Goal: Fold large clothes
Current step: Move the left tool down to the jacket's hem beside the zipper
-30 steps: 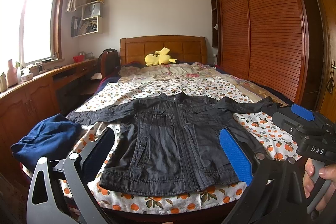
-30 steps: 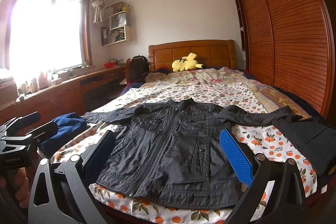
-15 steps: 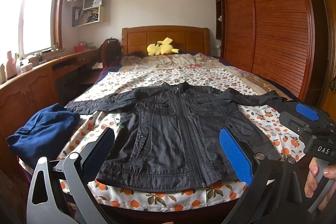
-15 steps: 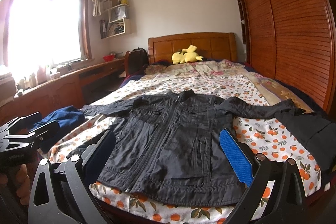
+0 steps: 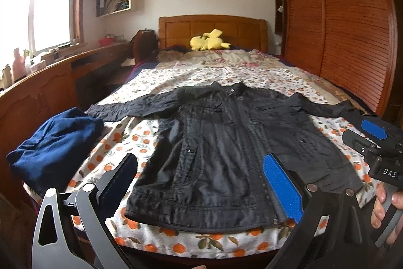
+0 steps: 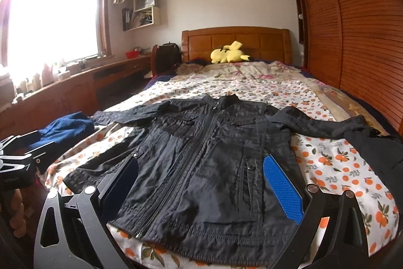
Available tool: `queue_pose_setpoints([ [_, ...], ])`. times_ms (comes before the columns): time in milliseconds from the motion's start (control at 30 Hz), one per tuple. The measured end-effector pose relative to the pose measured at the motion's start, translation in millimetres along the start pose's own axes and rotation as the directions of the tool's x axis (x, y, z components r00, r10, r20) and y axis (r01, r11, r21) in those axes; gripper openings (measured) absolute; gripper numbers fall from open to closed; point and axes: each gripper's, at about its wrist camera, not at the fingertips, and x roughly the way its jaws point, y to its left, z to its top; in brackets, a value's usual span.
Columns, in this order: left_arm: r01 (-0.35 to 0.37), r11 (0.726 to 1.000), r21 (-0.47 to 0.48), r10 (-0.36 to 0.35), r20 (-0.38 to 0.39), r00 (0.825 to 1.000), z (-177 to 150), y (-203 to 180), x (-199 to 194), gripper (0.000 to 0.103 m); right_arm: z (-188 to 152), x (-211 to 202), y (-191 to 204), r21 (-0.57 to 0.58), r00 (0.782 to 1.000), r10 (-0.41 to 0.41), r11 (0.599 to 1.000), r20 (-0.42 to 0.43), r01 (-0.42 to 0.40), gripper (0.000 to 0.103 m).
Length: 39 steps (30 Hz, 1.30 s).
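A black zip jacket [image 5: 226, 143] lies flat, front up, on the bed [image 5: 201, 75] with both sleeves spread out sideways; it also shows in the right wrist view [image 6: 209, 163]. My left gripper [image 5: 199, 183] is open and empty, hovering over the jacket's hem at the bed's foot. My right gripper [image 6: 201, 183] is open and empty, also over the lower part of the jacket. The right gripper's body shows at the right edge of the left wrist view [image 5: 377, 150], held by a hand.
A folded blue garment [image 5: 55, 140] lies at the bed's left corner. A dark garment [image 6: 377, 155] lies at the right edge. A yellow plush toy [image 5: 209, 42] sits by the headboard. A wooden wardrobe [image 5: 340, 29] stands right, a desk counter [image 5: 37, 82] left.
Both grippers have moved closer to the bed and lower, so the jacket now fills more of each view. Both stay open.
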Motion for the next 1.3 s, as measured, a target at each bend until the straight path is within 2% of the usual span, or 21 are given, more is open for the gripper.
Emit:
queue_pose_setpoints([
  [333,-0.046,0.999,-0.004,0.046,-0.080,0.996,-10,31,45,0.101,1,58,12,-0.072,0.998,0.055,0.996,-0.023,-0.056,0.096],
  [667,-0.132,0.991,-0.032,0.126,-0.161,0.979,-11,79,90,0.101,17,130,28,-0.100,0.981,0.180,0.977,-0.072,-0.187,0.096],
  [833,-0.120,0.990,-0.068,0.104,-0.204,0.973,-8,108,119,0.101,28,175,43,-0.116,0.969,0.223,0.965,-0.103,-0.234,0.096],
  [1000,-0.108,0.989,-0.096,0.083,-0.233,0.969,-3,135,154,0.101,23,220,54,-0.167,0.975,0.184,0.965,-0.128,-0.204,0.096],
  [1133,-0.071,0.990,-0.121,0.041,-0.233,0.972,10,152,179,0.101,10,239,54,-0.177,0.972,0.169,0.964,-0.162,-0.197,0.096],
  [1300,-0.060,0.990,-0.126,0.030,-0.232,0.972,38,169,217,0.101,2,244,49,-0.152,0.967,0.182,0.966,-0.180,-0.210,0.096],
])
